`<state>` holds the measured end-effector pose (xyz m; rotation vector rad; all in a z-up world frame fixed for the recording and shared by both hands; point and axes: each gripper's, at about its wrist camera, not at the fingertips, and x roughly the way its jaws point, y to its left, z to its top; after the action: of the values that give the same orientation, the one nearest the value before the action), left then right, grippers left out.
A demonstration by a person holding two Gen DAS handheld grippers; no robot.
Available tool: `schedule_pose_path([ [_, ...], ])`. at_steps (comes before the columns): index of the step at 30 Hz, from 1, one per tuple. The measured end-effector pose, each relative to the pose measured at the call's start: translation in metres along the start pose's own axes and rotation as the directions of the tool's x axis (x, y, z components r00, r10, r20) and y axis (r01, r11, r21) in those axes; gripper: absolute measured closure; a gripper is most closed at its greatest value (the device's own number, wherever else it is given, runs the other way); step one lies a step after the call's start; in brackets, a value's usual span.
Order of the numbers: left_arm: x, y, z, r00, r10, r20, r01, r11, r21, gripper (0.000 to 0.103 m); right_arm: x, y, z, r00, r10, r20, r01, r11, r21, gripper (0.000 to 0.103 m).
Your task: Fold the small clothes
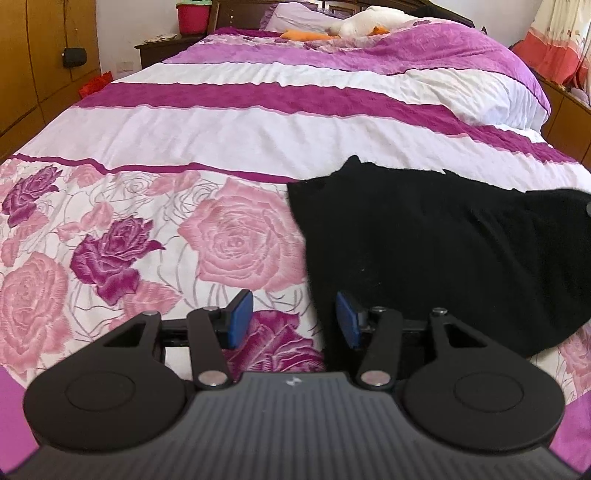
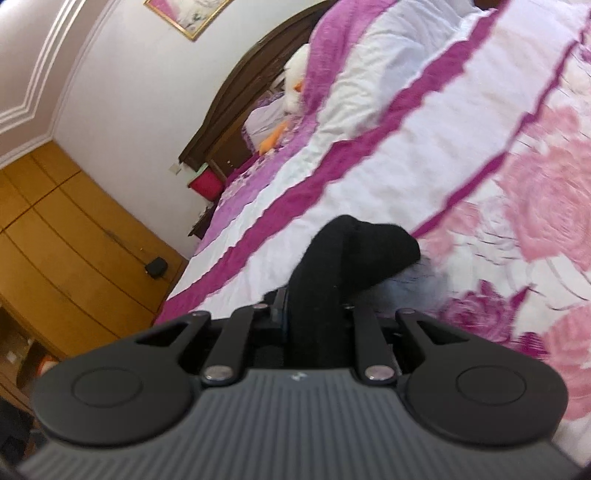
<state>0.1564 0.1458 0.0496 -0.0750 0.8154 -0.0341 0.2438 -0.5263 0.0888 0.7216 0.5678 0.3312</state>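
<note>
Near the bed's foot edge, my right hand-held gripper pinches the black garment. My left hand-held gripper stands half-wide, gripping nothing, over that garment's edge.

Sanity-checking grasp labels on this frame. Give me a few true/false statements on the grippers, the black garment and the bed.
1. The right gripper is shut on the black garment. True.
2. The left gripper is clamped on the garment. False: its blue pads stand apart, with the garment's edge beside one pad, ungripped.
3. The garment lies on a floral bedspread. True.
4. The garment is white. False: it is black.
5. A white plush toy lies near the headboard. True.
</note>
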Motion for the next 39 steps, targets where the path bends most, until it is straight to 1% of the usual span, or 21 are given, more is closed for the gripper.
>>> schedule_pose_path([
  [4, -0.007, 0.009, 0.001, 1.0, 0.004, 0.009, -0.004, 1.0, -0.01, 0.047, 0.016, 0.045, 0.001, 1.0, -0.001, -0.011, 0.0, 0.994, -0.108, 0.086],
  [8, -0.015, 0.023, 0.001, 0.999, 0.002, 0.032, -0.001, 1.0, -0.029, 0.047, 0.039, 0.098, -0.012, 0.999, -0.003, -0.052, -0.011, 0.964, -0.266, 0.087],
  [10, -0.018, 0.029, 0.0, 0.999, 0.007, 0.039, -0.006, 0.999, -0.036, 0.047, 0.055, 0.122, -0.026, 0.996, 0.003, -0.089, -0.032, 0.946, -0.323, 0.088],
  [13, -0.021, 0.041, -0.002, 0.999, 0.012, 0.048, -0.009, 0.998, -0.055, 0.047, 0.083, 0.151, -0.051, 0.988, 0.002, -0.153, -0.06, 0.926, -0.373, 0.089],
  [17, -0.026, 0.057, -0.004, 0.998, 0.014, 0.068, -0.007, 0.996, -0.094, 0.047, 0.123, 0.177, -0.097, 0.964, -0.032, -0.264, -0.089, 0.896, -0.435, 0.09],
  [18, -0.026, 0.06, -0.005, 0.997, 0.013, 0.07, -0.006, 0.995, -0.101, 0.047, 0.131, 0.179, -0.109, 0.959, -0.046, -0.279, -0.089, 0.888, -0.452, 0.09],
  [21, -0.026, 0.069, -0.007, 0.997, 0.005, 0.073, 0.005, 0.992, -0.129, 0.047, 0.142, 0.186, -0.136, 0.955, -0.057, -0.29, -0.101, 0.859, -0.502, 0.089],
  [24, -0.025, 0.071, -0.009, 0.997, -0.01, 0.075, 0.021, 0.99, -0.14, 0.047, 0.142, 0.185, -0.139, 0.951, -0.014, -0.308, -0.139, 0.871, -0.47, 0.085],
  [26, -0.024, 0.07, -0.009, 0.997, -0.015, 0.074, 0.025, 0.99, -0.136, 0.047, 0.135, 0.186, -0.137, 0.949, 0.02, -0.314, -0.167, 0.878, -0.449, 0.075],
  [27, -0.023, 0.068, -0.008, 0.997, -0.017, 0.073, 0.027, 0.991, -0.134, 0.047, 0.13, 0.186, -0.133, 0.944, 0.054, -0.326, -0.202, 0.876, -0.438, 0.065],
  [28, -0.023, 0.066, -0.007, 0.997, -0.02, 0.073, 0.03, 0.991, -0.131, 0.047, 0.126, 0.188, -0.133, 0.938, 0.086, -0.336, -0.234, 0.872, -0.43, 0.058],
  [30, -0.024, 0.062, -0.005, 0.996, -0.029, 0.079, 0.038, 0.991, -0.124, 0.047, 0.116, 0.189, -0.127, 0.928, 0.126, -0.35, -0.276, 0.863, -0.423, 0.057],
  [34, -0.029, 0.05, -0.001, 0.993, -0.056, 0.101, 0.067, 0.991, -0.114, 0.047, 0.103, 0.188, -0.113, 0.928, 0.13, -0.349, -0.287, 0.847, -0.447, 0.057],
  [37, -0.033, 0.037, 0.001, 0.99, -0.085, 0.116, 0.097, 0.99, -0.098, 0.047, 0.097, 0.18, -0.101, 0.938, 0.105, -0.331, -0.257, 0.851, -0.457, 0.057],
  [39, -0.035, 0.027, 0.002, 0.987, -0.108, 0.121, 0.119, 0.989, -0.086, 0.047, 0.099, 0.175, -0.092, 0.942, 0.072, -0.327, -0.226, 0.857, -0.463, 0.055],
])
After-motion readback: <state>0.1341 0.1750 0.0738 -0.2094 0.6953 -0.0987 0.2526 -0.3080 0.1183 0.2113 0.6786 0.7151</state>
